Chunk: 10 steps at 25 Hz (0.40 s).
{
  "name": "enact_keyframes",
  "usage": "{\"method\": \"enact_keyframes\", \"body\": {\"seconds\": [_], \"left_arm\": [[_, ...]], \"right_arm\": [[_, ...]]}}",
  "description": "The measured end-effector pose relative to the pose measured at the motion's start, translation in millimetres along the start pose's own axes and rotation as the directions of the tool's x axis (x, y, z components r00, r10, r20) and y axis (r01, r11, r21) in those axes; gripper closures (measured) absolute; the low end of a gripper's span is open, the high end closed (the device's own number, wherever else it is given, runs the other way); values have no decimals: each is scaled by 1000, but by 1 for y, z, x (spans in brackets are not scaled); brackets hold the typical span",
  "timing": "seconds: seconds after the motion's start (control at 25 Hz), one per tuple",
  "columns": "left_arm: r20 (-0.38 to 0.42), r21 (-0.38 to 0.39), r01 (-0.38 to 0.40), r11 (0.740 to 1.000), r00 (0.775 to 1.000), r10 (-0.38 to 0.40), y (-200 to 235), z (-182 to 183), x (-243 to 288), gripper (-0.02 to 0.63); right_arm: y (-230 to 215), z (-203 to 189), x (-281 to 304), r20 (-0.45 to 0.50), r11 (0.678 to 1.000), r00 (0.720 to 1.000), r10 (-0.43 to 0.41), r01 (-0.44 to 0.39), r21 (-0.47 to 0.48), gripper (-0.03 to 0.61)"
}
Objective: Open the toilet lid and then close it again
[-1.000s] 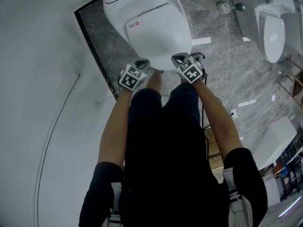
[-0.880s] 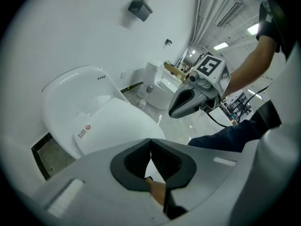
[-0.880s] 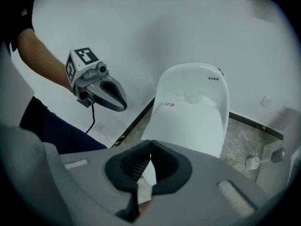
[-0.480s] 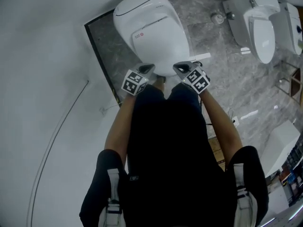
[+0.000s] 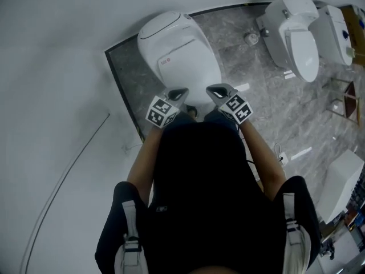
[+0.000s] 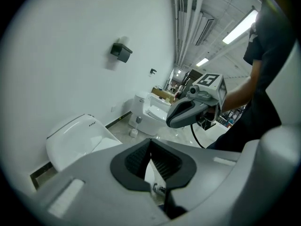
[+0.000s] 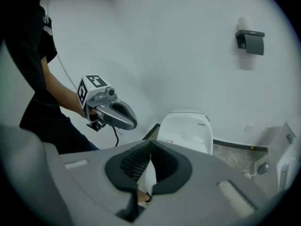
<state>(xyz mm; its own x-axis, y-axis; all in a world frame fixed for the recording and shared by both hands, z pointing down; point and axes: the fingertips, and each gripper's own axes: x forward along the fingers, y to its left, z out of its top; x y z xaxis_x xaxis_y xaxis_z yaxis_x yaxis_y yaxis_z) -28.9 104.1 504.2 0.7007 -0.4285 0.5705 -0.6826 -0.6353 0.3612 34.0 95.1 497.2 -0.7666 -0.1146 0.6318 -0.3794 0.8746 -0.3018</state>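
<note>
My left gripper point(image 5: 180, 92) and right gripper point(image 5: 213, 89) hang side by side, both with their jaws pressed together on nothing. In the head view the toilet point(image 5: 177, 50) sits at twelve o'clock from them, its lid point(image 5: 183, 36) down. A second toilet point(image 5: 293, 33) stands at two o'clock on the marble floor point(image 5: 242, 61).

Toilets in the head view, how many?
2 for sure: the closed toilet at top centre and a second toilet at upper right. The white fixture beside it may be a third.
</note>
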Motion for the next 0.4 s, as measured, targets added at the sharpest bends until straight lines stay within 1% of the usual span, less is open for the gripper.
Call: {"method": "enact_keyframes", "body": {"seconds": [0.12,0.24,0.4], "left_arm": [[32,0,-44,999,999,44,-6,6,-12,603],[48,-36,-89,995,995,91,-13,1,-22,603],[60,-92,-126,988,989,132,-44,-4,-29,603]], "right_arm": [[3,4,-15,23,1000,1000,-7,8,-15,575],[10,3,-30,35,999,999,-5,6,-31,575],[18,-5,-63,46,999,999,-4,5,-40,575]]}}
